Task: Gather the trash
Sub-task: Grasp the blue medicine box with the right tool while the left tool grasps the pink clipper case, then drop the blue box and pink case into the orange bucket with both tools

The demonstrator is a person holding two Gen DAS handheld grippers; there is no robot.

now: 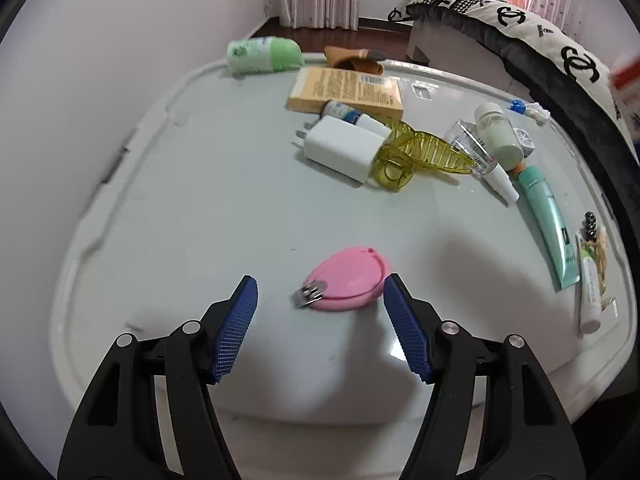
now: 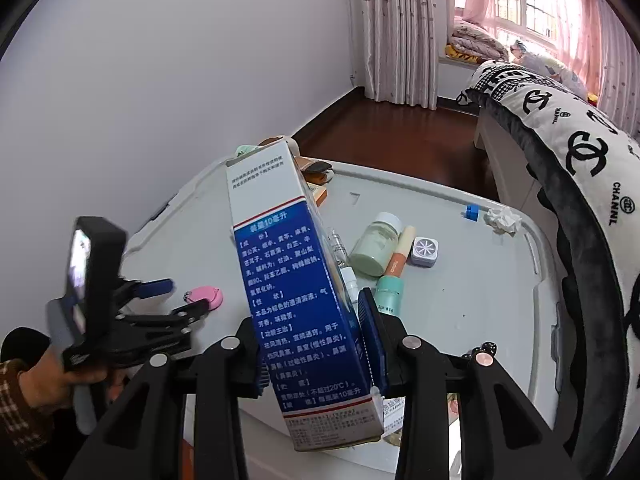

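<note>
My right gripper (image 2: 312, 320) is shut on a tall blue-and-white medicine box (image 2: 296, 280), which it holds tilted above the white lid (image 2: 460, 312). The box hides its left pad. In the left wrist view my left gripper (image 1: 320, 280) stands open just over the lid. A pink oval nail clipper (image 1: 348, 276) lies flat between its blue fingertips, untouched. From the right wrist view, the left gripper (image 2: 180, 298) shows at the left in a person's hand, with the pink clipper (image 2: 206, 296) at its tips. A crumpled tissue (image 2: 502, 218) lies at the lid's far right corner.
The lid carries a white charger (image 1: 340, 150), a yellow-green hair clip (image 1: 416, 156), a yellow box (image 1: 346, 90), a green tissue pack (image 1: 260, 54), a teal tube (image 1: 550, 220) and a pale green bottle (image 2: 376, 246). A wall stands left; a bed with a black-and-white blanket (image 2: 580, 152) runs along the right.
</note>
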